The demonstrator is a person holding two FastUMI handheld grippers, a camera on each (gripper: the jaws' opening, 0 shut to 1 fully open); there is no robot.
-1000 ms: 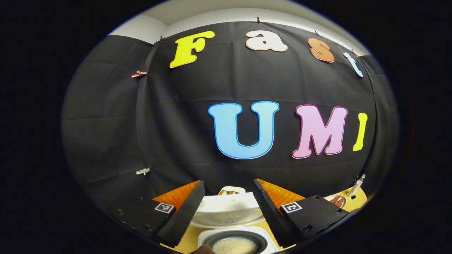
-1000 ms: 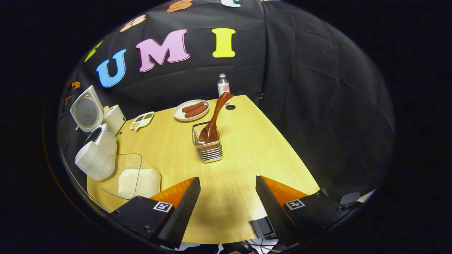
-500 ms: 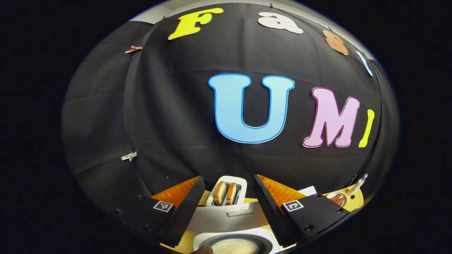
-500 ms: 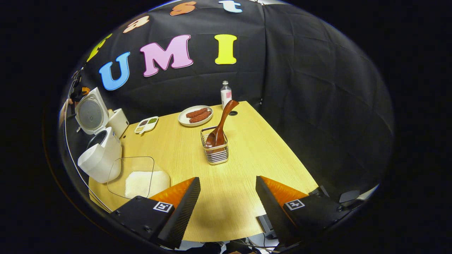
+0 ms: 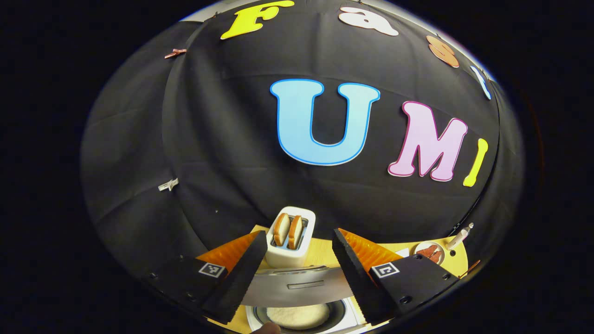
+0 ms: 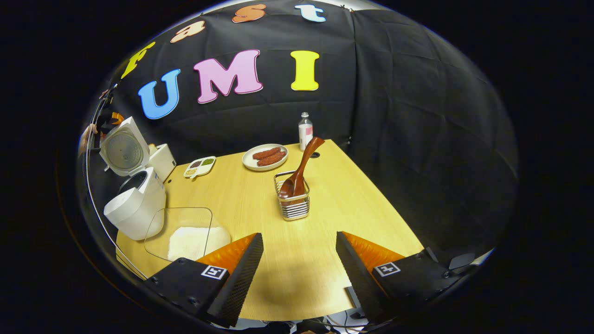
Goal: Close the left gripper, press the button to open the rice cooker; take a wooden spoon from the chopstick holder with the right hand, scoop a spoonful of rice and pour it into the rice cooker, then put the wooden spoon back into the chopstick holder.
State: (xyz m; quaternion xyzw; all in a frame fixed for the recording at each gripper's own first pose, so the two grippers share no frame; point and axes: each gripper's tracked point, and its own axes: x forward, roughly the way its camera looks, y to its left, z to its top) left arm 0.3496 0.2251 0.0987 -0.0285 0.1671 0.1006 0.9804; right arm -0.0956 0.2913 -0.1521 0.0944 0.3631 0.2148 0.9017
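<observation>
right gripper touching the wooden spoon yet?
Apart. Right gripper view: the right gripper is open, with bare table between it and the wooden spoon.

The wooden spoon [image 6: 301,166] stands in the chopstick holder [image 6: 293,204], right of the rice cooker [image 6: 134,204].

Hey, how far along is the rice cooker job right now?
It looks finished. The rice cooker stands with its lid up, and rice lies in its pot. The wooden spoon is in the chopstick holder. Nothing is in hand: the right gripper hangs over the table with jaws open and empty, as is the left gripper.
</observation>
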